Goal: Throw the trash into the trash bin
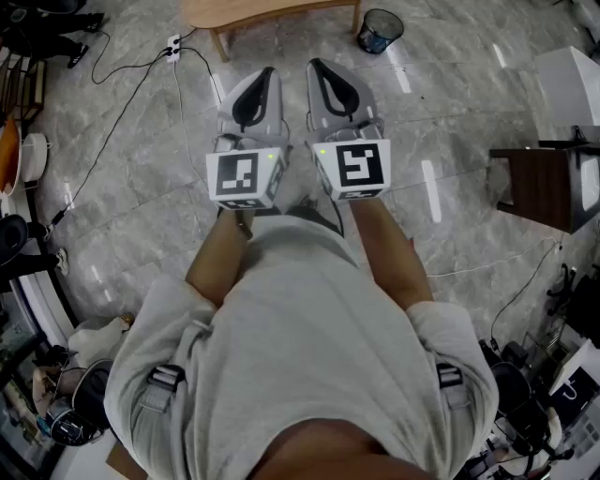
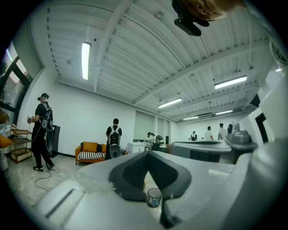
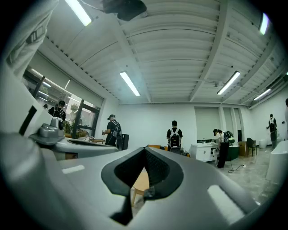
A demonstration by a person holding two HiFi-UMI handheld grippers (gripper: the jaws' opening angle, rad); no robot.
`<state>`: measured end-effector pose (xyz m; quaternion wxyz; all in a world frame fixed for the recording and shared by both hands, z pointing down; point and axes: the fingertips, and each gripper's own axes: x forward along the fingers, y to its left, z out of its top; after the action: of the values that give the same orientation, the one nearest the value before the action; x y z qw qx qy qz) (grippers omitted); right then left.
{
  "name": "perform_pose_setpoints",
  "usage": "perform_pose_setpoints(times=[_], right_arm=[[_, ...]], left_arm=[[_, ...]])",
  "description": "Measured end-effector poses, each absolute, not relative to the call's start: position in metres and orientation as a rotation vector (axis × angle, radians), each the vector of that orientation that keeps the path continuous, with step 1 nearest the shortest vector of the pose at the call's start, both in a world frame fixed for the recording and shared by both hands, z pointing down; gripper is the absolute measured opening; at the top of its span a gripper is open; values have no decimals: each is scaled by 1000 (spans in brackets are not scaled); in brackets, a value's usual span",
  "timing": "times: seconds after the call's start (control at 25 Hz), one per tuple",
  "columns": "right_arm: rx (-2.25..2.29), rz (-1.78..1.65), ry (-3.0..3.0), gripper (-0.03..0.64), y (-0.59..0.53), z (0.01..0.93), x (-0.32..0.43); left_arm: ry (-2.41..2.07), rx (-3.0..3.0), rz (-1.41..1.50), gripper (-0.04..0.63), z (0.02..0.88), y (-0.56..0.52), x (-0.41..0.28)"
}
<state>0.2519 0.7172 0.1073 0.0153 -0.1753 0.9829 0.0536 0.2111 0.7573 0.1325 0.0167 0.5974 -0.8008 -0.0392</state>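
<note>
The trash bin point(image 1: 380, 30) is a small black mesh basket on the marble floor at the far right, with something blue inside. It also shows small between the left jaws in the left gripper view, as a bin point(image 2: 154, 196). I see no loose trash in any view. My left gripper point(image 1: 267, 72) and right gripper point(image 1: 315, 66) are held side by side, level, in front of the person's chest. Both are aimed at the floor ahead. In each gripper view the two jaws meet at the tip, left gripper point(image 2: 147, 152) and right gripper point(image 3: 145, 148), with nothing between them.
A low wooden table point(image 1: 272, 11) stands ahead, left of the bin. A power strip point(image 1: 173, 45) with cables lies on the floor. A dark cabinet point(image 1: 544, 187) and a white box point(image 1: 570, 84) stand at right. Several people and an orange sofa point(image 2: 90, 150) are farther off.
</note>
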Motion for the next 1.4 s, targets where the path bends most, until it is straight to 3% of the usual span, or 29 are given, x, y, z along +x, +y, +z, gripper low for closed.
perform_pose_setpoints(times=[0.32, 0.96, 1.4], right_arm=[[-488, 140, 3067, 8, 689, 119, 217], [-494, 215, 3215, 8, 531, 135, 9], [-420, 118, 3278, 8, 432, 174, -95]], left_arm=[[-2501, 1831, -89, 18, 146, 726, 171], [-2410, 1776, -204, 18, 167, 570, -44], [-2376, 1687, -142, 18, 208, 476, -142]])
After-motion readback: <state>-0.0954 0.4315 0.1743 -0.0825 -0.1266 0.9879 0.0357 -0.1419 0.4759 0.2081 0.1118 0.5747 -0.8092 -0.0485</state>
